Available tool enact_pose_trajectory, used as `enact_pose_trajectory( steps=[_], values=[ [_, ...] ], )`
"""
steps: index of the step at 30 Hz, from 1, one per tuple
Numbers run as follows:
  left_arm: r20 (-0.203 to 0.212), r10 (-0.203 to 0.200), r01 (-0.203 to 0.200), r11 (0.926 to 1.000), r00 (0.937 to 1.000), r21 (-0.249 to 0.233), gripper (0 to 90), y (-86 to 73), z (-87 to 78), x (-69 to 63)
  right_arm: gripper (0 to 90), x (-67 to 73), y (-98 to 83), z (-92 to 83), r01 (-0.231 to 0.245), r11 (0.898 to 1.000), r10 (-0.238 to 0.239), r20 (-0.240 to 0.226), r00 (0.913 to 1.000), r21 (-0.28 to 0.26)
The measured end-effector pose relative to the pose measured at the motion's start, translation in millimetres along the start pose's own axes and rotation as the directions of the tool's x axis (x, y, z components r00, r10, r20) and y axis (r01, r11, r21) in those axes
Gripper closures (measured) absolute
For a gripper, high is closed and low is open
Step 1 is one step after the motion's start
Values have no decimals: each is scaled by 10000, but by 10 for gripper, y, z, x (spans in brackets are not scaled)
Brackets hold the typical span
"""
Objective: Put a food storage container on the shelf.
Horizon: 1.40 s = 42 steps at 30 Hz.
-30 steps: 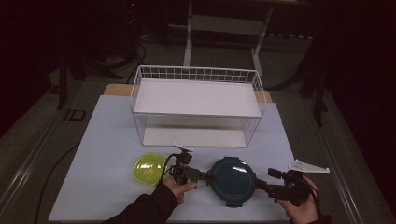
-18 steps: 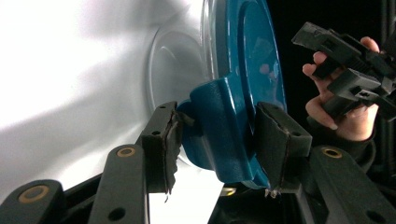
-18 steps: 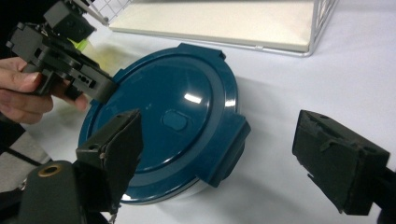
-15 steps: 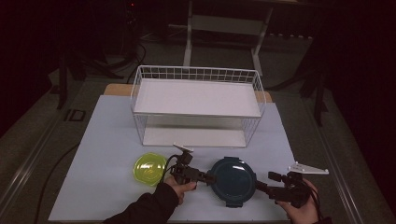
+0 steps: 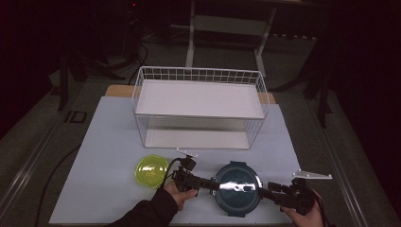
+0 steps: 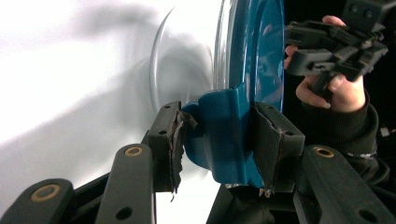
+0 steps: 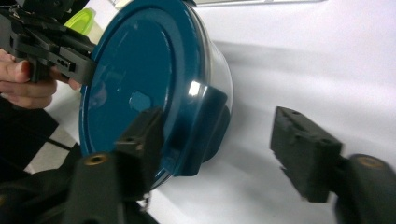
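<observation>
Container [image 5: 236, 188] with the teal snap lid sits lower centre of the high view, on the white mat [image 5: 108, 137], in front of the wire rack [image 5: 198, 101]. Clear round tub, teal lid [image 7: 135, 88] on top with latch flaps around the rim.

Going left to right in the high view:
- Yellow-green bowl [image 5: 152, 170], lower left of centre, just beside my left hand, apart from the container. Not in play.
- Left gripper [image 5: 208, 183] comes in at the container's left edge. In the left gripper view its jaws have just been closing and now both pads [image 6: 175, 140] press on a teal latch flap [image 6: 219, 135], so it's clamped on that flap.
- Right gripper [image 5: 272, 188] at the container's right edge. In the right gripper view its jaws have just been closing too, but they're not gripping: the left pad is at the right-side flap [image 7: 205, 126], the other pad stands well clear over bare mat.

Handling, my read: rigid plastic, looks empty, so light (it'll skate on the mat if I push from one side only). Lid and wall are glossy and curved, poor for pads. The flaps are the only flat, pinchable bits, so take it there on both sides at once. Flap hinges are thin; squeeze firmly but don't twist.
</observation>
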<state>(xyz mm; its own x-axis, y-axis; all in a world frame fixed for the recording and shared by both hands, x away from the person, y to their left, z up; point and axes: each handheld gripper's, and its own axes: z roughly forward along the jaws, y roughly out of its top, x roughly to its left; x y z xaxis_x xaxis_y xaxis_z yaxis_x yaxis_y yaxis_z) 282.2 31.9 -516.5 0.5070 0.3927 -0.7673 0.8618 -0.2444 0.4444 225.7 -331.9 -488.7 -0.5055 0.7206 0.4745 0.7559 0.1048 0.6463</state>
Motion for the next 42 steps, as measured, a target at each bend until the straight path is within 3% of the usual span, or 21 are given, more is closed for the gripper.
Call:
enact_pose_trajectory(
  steps=[5, 10, 16, 23, 26, 35, 42],
  values=[
    [28, 191, -191, 9998, 9998, 4, 554, -25, -11, -8, 438, 1, 3, -9, -167, 9997, 177, -488, 9987, 195],
    [-20, 689, -689, 9976, 9976, 20, 558, -44, -15, -47, 479, 11, -8, 15, -242, 9990, 272, -799, 9964, 377],
    [37, 706, -706, 9975, 9975, -37, 561, -61, -18, -43, 525, 3, -20, 52, -249, 9979, 327, -1324, 9907, 602],
    [25, 694, -694, 9975, 9976, -98, 561, -66, -15, -45, 541, -72, -33, 74, -674, 9949, 804, -1885, 9788, 747],
    [100, 553, -551, 9983, 9984, -182, 561, -64, -8, -30, 542, -93, -34, 82, -821, 9937, 957, -1965, 9758, 760],
    [79, 697, -695, 9974, 9975, -209, 571, -82, -14, -86, 563, -72, -44, 51, -1105, 9903, 1249, -1916, 9735, 842],
    [241, 829, -820, 9959, 9963, -377, 574, -38, -98, -189, 564, -16, -9, -13, -1111, 9924, 1195, -2019, 9721, 527]
  ],
)
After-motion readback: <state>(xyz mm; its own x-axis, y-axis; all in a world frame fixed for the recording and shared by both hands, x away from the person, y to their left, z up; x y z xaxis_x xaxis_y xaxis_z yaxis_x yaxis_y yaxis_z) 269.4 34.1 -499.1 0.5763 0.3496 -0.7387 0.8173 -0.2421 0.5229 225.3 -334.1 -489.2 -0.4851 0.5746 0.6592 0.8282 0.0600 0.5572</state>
